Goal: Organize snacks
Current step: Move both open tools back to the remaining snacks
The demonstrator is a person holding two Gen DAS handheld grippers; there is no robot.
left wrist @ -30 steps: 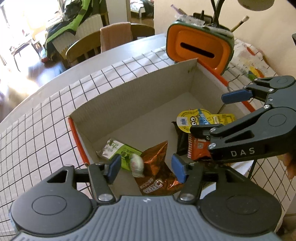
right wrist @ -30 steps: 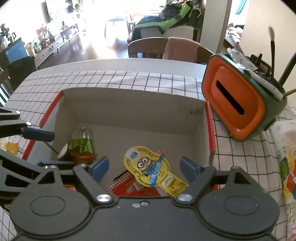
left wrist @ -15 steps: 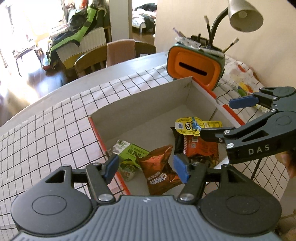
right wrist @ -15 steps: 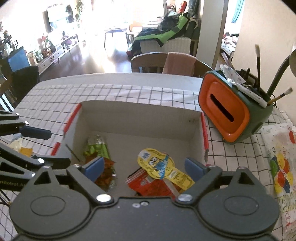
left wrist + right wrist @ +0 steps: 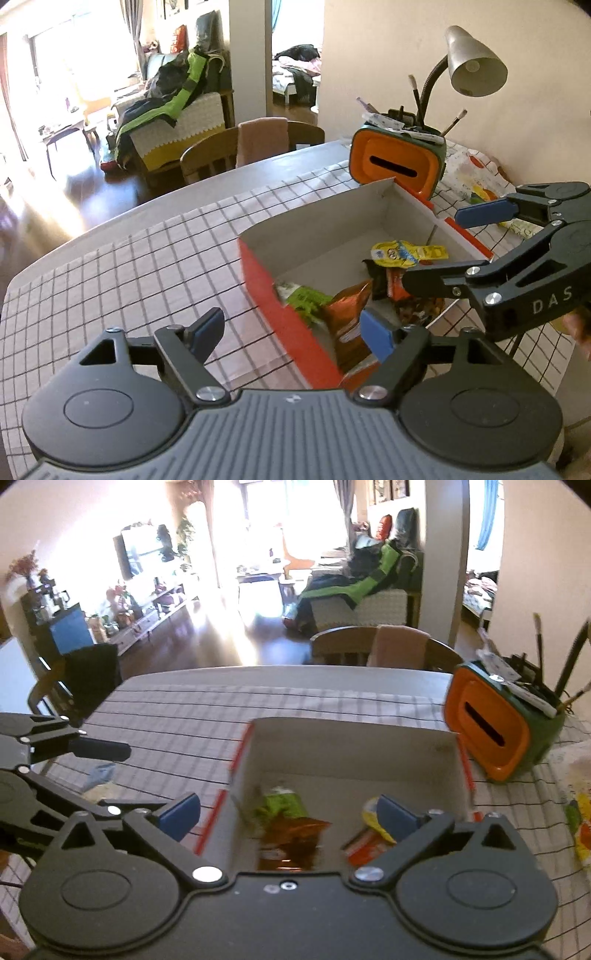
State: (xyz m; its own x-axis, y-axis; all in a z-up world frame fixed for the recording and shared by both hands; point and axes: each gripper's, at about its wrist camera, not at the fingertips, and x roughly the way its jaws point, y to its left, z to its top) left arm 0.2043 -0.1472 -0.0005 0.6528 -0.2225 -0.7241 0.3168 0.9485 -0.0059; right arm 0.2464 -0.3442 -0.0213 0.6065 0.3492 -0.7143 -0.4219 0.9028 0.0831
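Note:
A red-sided cardboard box (image 5: 291, 321) (image 5: 354, 746) on the checked tablecloth holds snack packets: a green one (image 5: 303, 297) (image 5: 282, 805), a brown foil one (image 5: 347, 314) (image 5: 291, 842), a red one (image 5: 397, 286) (image 5: 364, 851) and a yellow cartoon pouch (image 5: 404, 253) (image 5: 371, 818). My left gripper (image 5: 293, 332) is open and empty, above the box's near left wall. My right gripper (image 5: 290, 814) is open and empty, above the box's near side; it also shows at the right of the left wrist view (image 5: 454, 251).
An orange and green holder (image 5: 399, 168) (image 5: 495, 727) with brushes stands behind the box, beside a desk lamp (image 5: 474, 66). A printed bag (image 5: 476, 184) lies at the right. A blue scrap (image 5: 99, 773) lies on the cloth at the left. A chair (image 5: 236, 151) stands past the far edge.
Both grippers have pulled back and up from the box and stayed open. The left view has swung left, so the box now sits to its right.

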